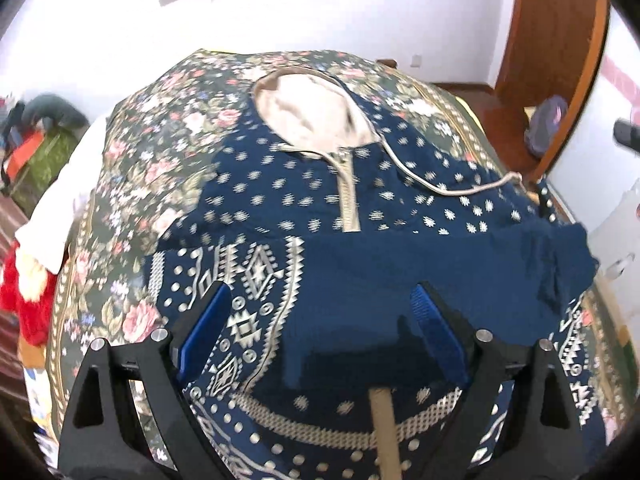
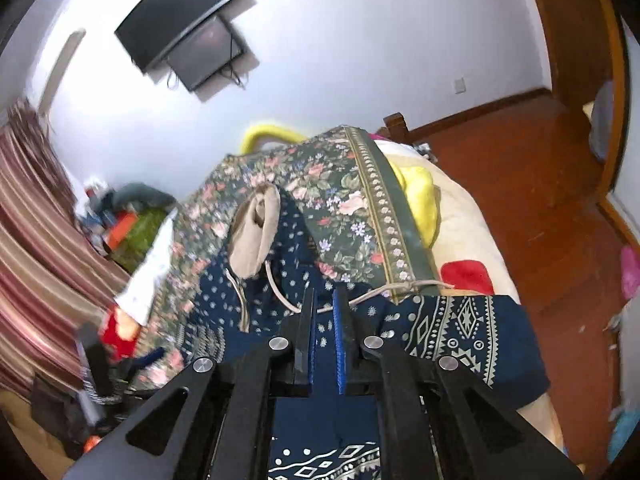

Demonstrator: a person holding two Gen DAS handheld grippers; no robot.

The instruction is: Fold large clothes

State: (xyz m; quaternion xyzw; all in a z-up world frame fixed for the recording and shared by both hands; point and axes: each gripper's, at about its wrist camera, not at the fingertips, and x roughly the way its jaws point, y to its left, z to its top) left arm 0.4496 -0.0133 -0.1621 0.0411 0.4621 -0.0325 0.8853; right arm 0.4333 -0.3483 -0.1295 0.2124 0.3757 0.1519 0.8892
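The left claw [image 1: 320, 312] hovers spread wide over the hoodie [image 1: 360, 264] on the bed [image 1: 132, 152], while the right claw [image 2: 324, 312] is nearly closed, whether pinching cloth I cannot tell, drawstring [image 2: 384, 292] just ahead.

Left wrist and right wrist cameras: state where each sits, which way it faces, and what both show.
Left wrist: rides the left tongs, looking forward and down over the navy patterned hooded pullover toward its beige-lined hood; both blue-padded fingers show, spread wide.
Right wrist: rides the right tongs, facing along the pullover toward the wall-mounted black television; fingers show nearly together, a narrow gap between them.
Shared: pullover, beige drawstring, floral bedspread, television.
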